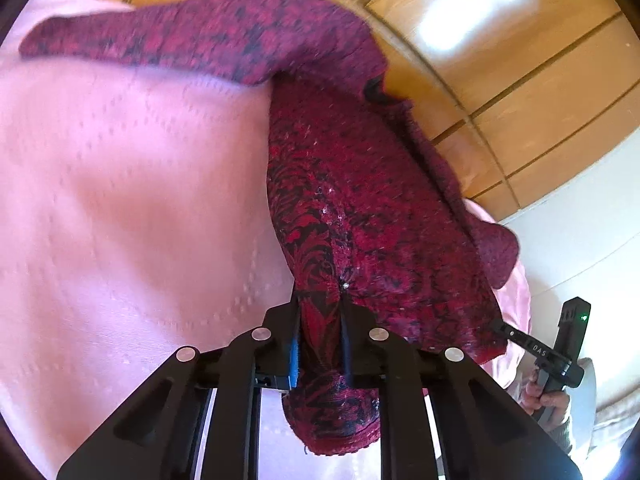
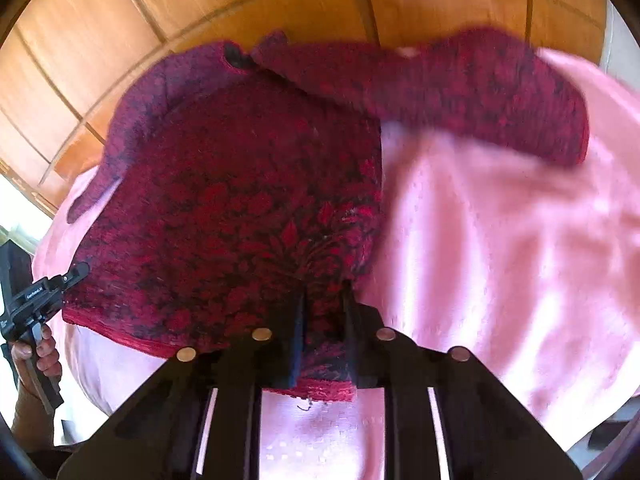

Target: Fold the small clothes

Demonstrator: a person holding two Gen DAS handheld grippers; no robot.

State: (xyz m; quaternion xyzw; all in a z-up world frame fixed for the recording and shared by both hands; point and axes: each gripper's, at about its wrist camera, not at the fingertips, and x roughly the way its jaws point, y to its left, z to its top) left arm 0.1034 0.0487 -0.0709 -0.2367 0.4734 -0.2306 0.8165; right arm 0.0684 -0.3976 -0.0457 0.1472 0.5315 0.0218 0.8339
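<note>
A small red and black patterned sweater (image 1: 360, 184) lies on a pink cloth (image 1: 120, 200) that covers the work surface, with a wooden panelled wall (image 1: 520, 80) behind it. There is no box, basket or other container in either view; the sweater simply rests on the cloth.

The left gripper (image 1: 320, 344) is pressed together on the near hem of the sweater, and a bunched fold of the knit stands up between its two black fingers. From this view one sleeve (image 1: 180, 36) stretches out to the far left across the pink cloth.

The right gripper (image 2: 324, 344) is likewise pinching the near hem of the sweater, with the red ribbed edge caught between its fingers. In the right wrist view the same sleeve runs toward the far right, somewhat blurred.

Each camera sees the other gripper at the side of the sweater's hem, held in a person's hand (image 2: 36, 356). The two grippers grip the hem at opposite near corners, so the garment's lower edge spans between them.
</note>
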